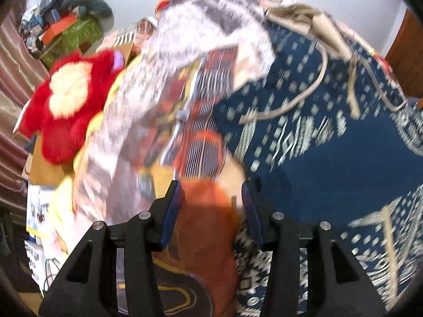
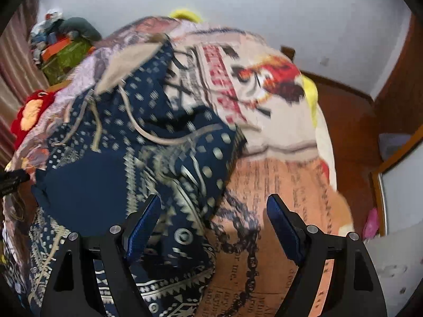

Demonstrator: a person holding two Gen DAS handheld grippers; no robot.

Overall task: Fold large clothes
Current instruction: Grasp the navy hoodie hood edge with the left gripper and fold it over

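Observation:
A navy garment with a cream pattern and beige drawstrings (image 1: 330, 142) lies crumpled on the printed bedspread (image 1: 201, 137). It also shows in the right wrist view (image 2: 111, 163), bunched at the left and centre. My left gripper (image 1: 212, 187) is open and empty, its jaws apart just left of the garment's edge, above the bedspread. My right gripper (image 2: 214, 200) is open wide and empty, hovering over the garment's right edge, with the bedspread (image 2: 285, 185) under its right finger. Both views are blurred by motion.
A red and cream plush toy (image 1: 66, 100) lies at the bed's left side. A green box piled with clutter (image 1: 71, 34) stands behind it, by striped curtains. Wooden furniture (image 2: 351, 121) and a mirror frame are at the right. A pale wall is behind.

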